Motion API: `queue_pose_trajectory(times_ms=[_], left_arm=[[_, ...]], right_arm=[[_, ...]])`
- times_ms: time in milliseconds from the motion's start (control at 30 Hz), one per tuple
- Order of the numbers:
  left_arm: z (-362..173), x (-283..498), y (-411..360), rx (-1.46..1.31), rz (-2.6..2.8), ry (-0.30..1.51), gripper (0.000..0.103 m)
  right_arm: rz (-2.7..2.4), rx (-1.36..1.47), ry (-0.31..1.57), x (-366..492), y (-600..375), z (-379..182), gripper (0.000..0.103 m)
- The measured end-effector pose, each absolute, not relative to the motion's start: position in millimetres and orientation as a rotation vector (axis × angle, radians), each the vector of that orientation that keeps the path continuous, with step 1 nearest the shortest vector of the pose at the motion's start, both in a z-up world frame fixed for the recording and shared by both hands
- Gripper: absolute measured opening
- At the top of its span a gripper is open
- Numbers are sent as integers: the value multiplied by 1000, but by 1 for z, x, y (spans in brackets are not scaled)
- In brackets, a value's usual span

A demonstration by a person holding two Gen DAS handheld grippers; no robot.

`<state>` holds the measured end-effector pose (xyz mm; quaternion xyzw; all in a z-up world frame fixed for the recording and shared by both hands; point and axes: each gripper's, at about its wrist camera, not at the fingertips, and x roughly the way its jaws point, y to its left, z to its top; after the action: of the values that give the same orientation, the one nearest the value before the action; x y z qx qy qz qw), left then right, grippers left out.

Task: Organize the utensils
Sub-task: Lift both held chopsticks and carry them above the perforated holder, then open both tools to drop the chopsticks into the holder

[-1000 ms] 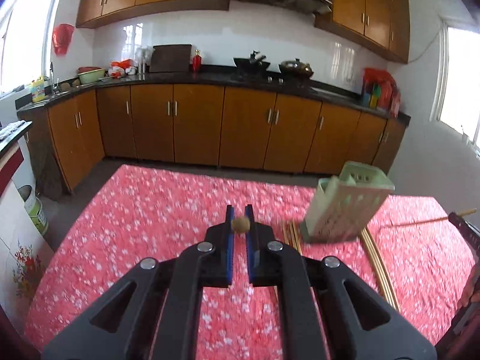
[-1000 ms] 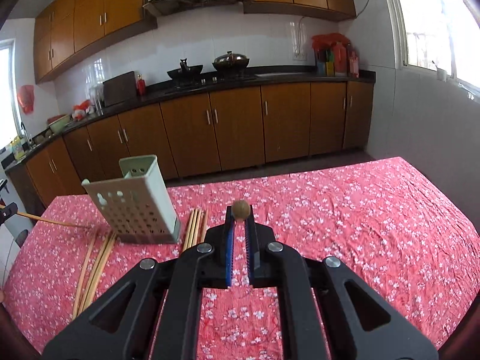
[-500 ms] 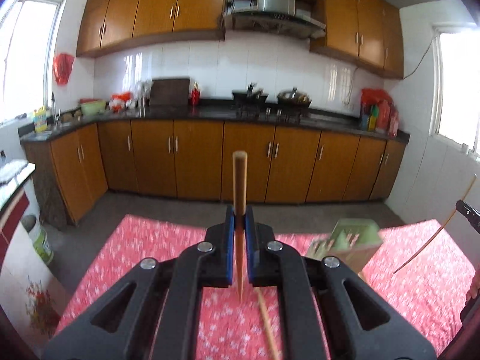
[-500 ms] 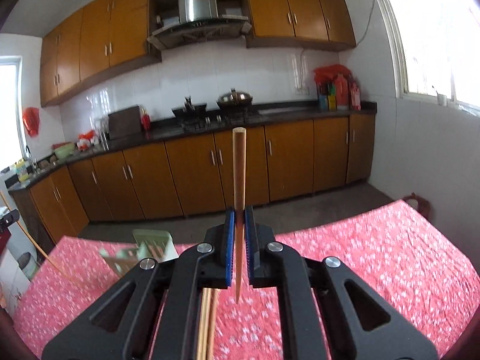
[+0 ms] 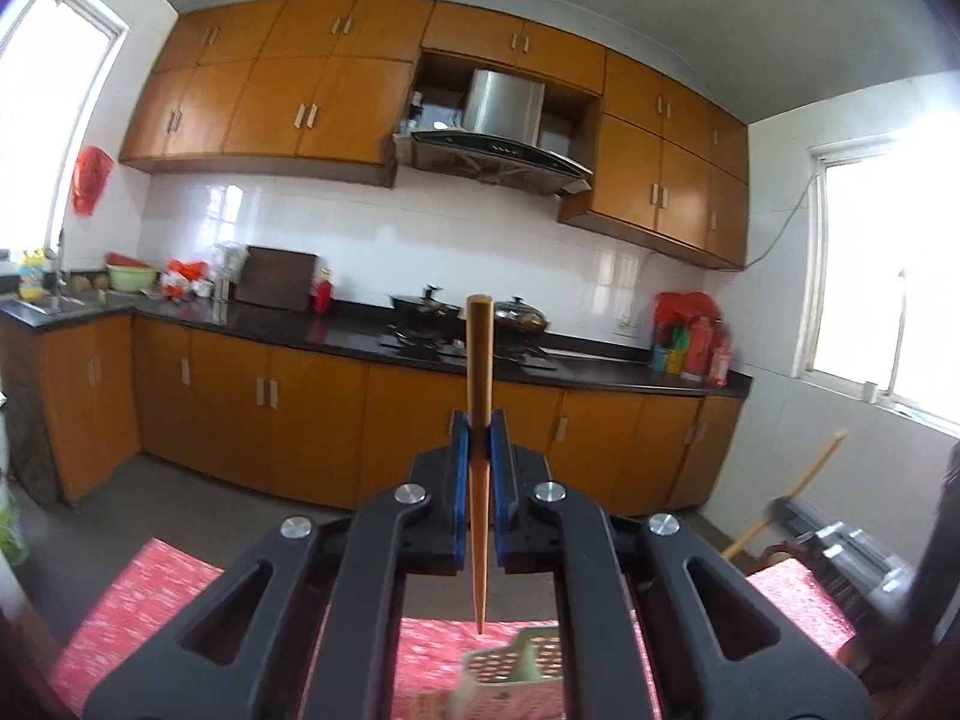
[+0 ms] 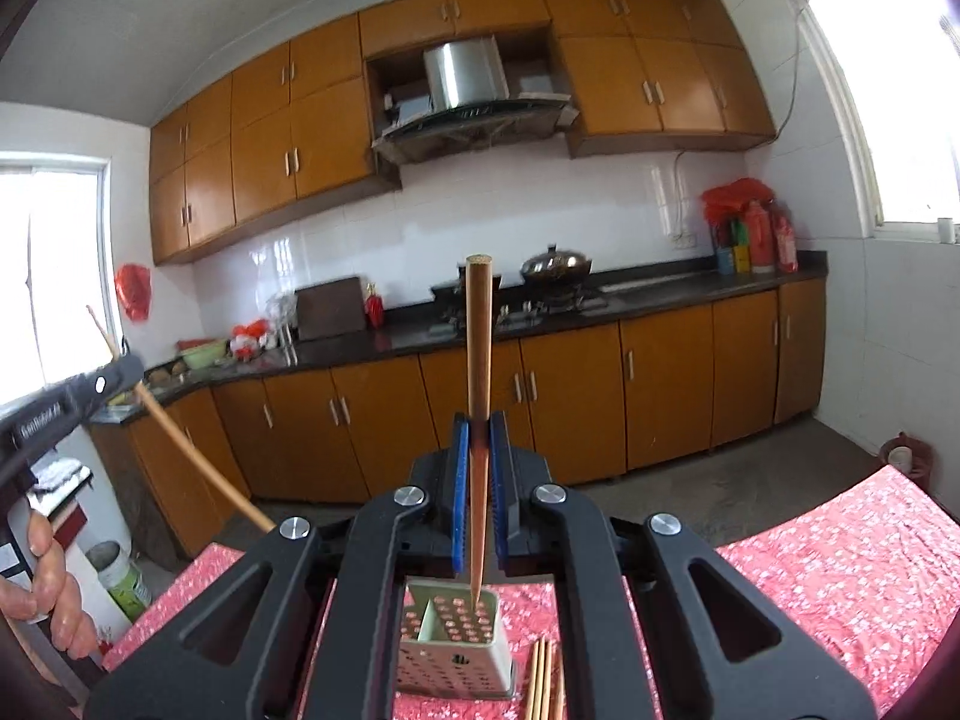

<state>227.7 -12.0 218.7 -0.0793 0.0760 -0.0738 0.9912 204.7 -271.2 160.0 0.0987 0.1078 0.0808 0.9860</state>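
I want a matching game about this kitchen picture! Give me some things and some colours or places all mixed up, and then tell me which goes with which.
Things:
1. chopstick in the right hand-held gripper
2. utensil holder
3. tablecloth
4. loose chopsticks

Matches:
A. red with small white flowers
B. lying flat on the table beside the holder
C. pale green with many holes
D. held upright, thin tip pointing down over the holder

Pairs: 1-D, 2-C, 3-A, 4-B
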Motion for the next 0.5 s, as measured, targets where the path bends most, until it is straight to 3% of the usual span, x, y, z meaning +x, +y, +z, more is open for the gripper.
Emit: queue_pose_trajectory(times_ms=[300,400,500], left_arm=[[158,268,-39,-135,-188,294,8],[149,273,-41,-125,-176,317,13],[148,271,-38,-118,-158,306,29]], right_arm=[[175,196,331,225,-264,120,8],[170,214,345,223,-269,120,9],[156,223,332,217,-273,125,36]])
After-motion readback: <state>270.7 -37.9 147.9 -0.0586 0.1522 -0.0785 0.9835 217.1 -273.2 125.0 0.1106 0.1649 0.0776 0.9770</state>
